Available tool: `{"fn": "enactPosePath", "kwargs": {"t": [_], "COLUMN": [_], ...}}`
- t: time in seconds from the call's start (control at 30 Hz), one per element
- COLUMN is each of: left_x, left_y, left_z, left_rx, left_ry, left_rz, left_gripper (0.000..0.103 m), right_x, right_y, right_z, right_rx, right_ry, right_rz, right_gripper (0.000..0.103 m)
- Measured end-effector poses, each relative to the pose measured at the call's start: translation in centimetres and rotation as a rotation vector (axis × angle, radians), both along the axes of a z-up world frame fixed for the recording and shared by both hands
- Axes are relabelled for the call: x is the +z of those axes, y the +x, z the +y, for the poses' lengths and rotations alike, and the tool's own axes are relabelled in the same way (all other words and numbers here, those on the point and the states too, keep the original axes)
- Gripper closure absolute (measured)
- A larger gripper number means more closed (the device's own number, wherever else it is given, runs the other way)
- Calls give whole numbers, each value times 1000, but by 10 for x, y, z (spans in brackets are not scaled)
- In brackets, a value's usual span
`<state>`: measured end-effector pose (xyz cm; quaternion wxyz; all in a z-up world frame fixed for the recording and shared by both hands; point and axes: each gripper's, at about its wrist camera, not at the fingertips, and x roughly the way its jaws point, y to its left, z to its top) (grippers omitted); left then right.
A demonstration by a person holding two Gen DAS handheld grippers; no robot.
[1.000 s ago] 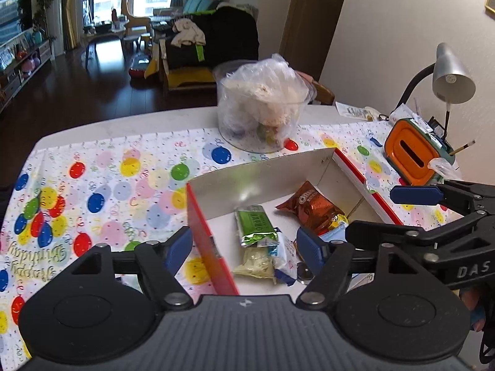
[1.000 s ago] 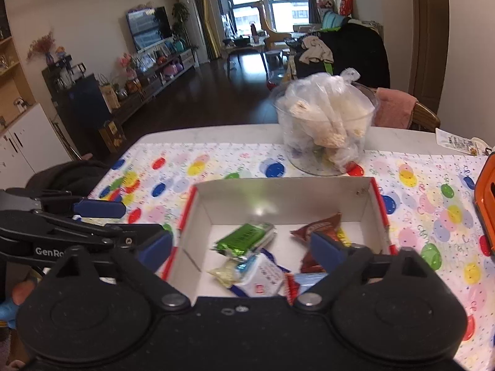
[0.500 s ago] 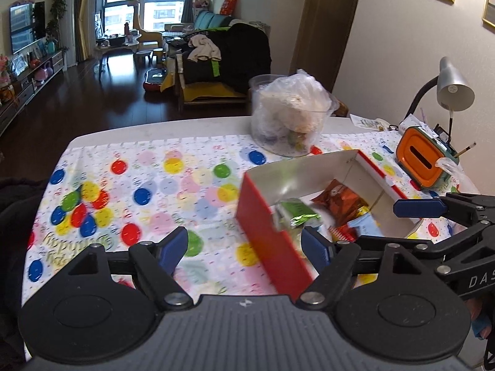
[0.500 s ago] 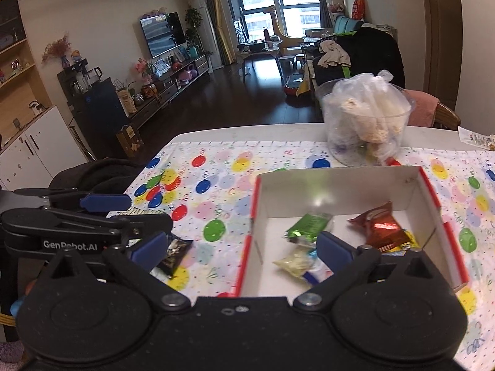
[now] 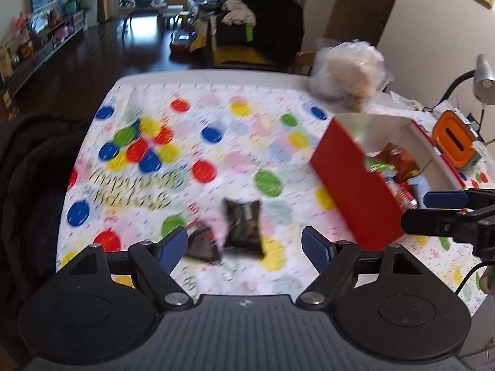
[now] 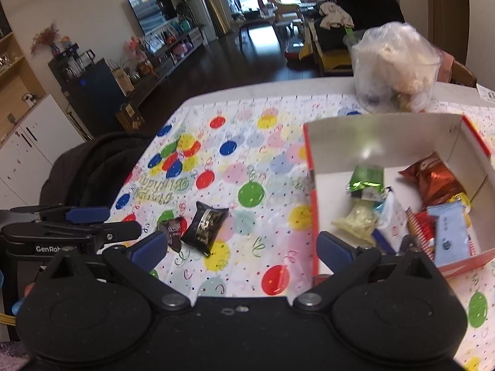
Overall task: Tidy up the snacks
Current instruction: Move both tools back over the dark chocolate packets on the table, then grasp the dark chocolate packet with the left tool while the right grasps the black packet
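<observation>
On the balloon-print tablecloth [image 6: 247, 160], the red box [image 6: 312, 191] of snacks sat right of two dark packets [image 6: 204, 227], the larger's long axis running diagonally. Both views had swung leftward off the box. Left gripper [image 5: 244, 244] and right gripper [image 6: 241, 245] hung spread, empty; the left's jaws had just been widening.

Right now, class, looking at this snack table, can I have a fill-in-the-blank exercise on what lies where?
1. Two dark snack packets lie on the ____ tablecloth.
2. The green packet lies inside the ____ box.
3. Both dark packets lie ____ the box.
4. The left hand-held gripper is ____.

Missing words: balloon-patterned; red; outside; open
</observation>
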<state>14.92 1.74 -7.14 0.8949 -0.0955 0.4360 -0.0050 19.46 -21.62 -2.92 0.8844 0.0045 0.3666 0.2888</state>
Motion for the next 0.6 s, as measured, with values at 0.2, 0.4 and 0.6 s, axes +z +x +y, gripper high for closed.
{"fn": "enactPosePath", "kwargs": {"t": [0.2,0.4,0.6], "left_x": [-21,-42,-63], "left_y": [2,13,24], "left_z": [25,39,46], "left_rx": [4,-6,-43], "left_ry": [-29,-24,4], "left_rz": [37,53,78], "left_gripper": [22,22,22], "right_x": [-10,-24,-42], "right_y": [9,28,48], "right_z": [31,58,81], "right_rx": [-13,-28,-44], "right_ry": [-28,-62,-108], "right_rz": [40,97,151], "right_gripper": [1,2,8]}}
